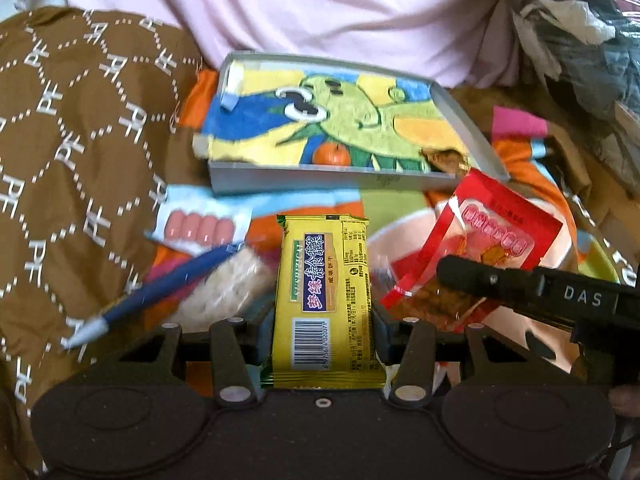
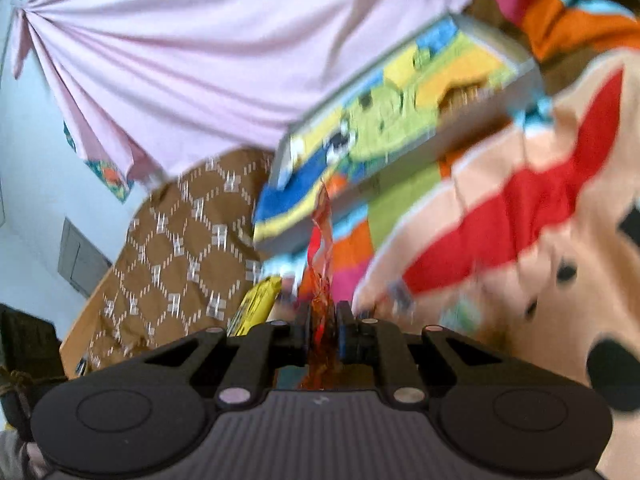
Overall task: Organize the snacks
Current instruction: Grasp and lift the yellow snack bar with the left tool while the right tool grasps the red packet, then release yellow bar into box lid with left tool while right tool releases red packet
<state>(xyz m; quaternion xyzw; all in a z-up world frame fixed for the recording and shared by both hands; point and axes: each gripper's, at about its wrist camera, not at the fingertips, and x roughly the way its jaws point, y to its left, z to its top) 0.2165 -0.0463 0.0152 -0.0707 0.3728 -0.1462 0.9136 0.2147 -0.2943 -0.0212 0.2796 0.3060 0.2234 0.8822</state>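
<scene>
My left gripper [image 1: 322,332] is shut on a yellow biscuit packet [image 1: 325,280], held upright above the colourful blanket. My right gripper [image 2: 323,332] is shut on a red snack packet [image 2: 322,240], seen edge-on; the same packet [image 1: 492,236] and the black right gripper finger [image 1: 520,284] show at the right of the left wrist view. A shallow grey tray [image 1: 280,178] lined with a cartoon-print cloth lies ahead; it shows tilted in the right wrist view [image 2: 320,236]. A brown snack [image 1: 446,158] lies in its near right corner.
A blue pen [image 1: 160,292], a sausage packet [image 1: 196,228] and a pale rice cracker [image 1: 228,288] lie left of the yellow packet. Brown patterned fabric [image 1: 80,140] is at left, pink cloth [image 1: 320,8] behind the tray.
</scene>
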